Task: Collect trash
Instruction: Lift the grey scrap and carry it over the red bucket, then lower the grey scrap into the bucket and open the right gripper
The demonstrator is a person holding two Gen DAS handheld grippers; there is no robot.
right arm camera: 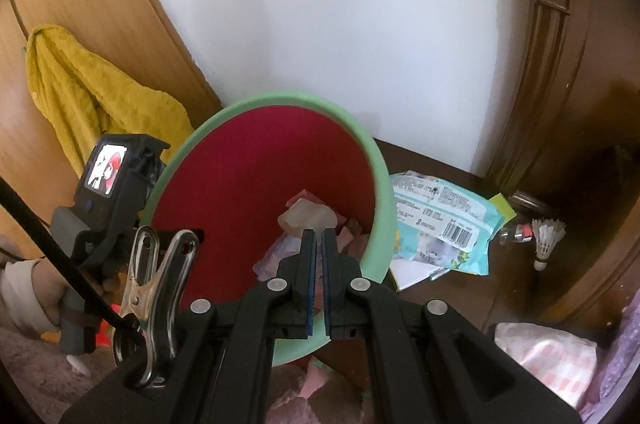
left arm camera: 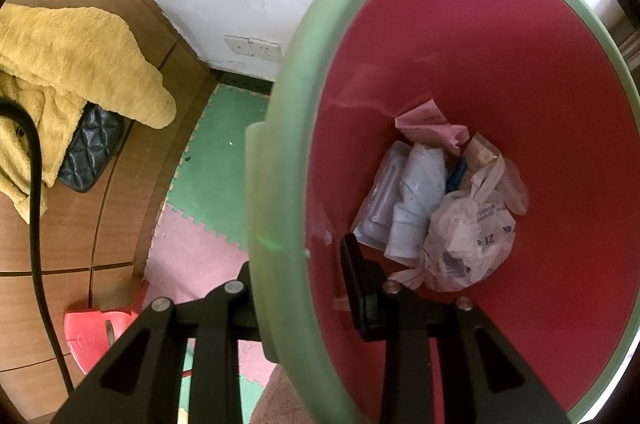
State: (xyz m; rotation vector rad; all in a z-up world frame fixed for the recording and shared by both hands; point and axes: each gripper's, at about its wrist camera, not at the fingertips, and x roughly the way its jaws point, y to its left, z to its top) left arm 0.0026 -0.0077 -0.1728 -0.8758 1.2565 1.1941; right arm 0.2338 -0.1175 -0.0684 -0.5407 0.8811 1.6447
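Note:
A bin with a green rim and red inside holds pink paper, a pale blue mask and a knotted white plastic bag. My left gripper is shut on the rim, one finger outside and one inside. In the right wrist view the same bin tilts toward me. Above its mouth, my right gripper is shut on a pale crumpled scrap that sticks out past the fingertips. A sleeved hand holds the left gripper's handle.
A blue-green wipes packet, a small bottle and a shuttlecock lie on the dark wood right of the bin. A yellow towel hangs on the wooden cabinet at left. A carved wooden post rises at right. A foam mat covers the floor.

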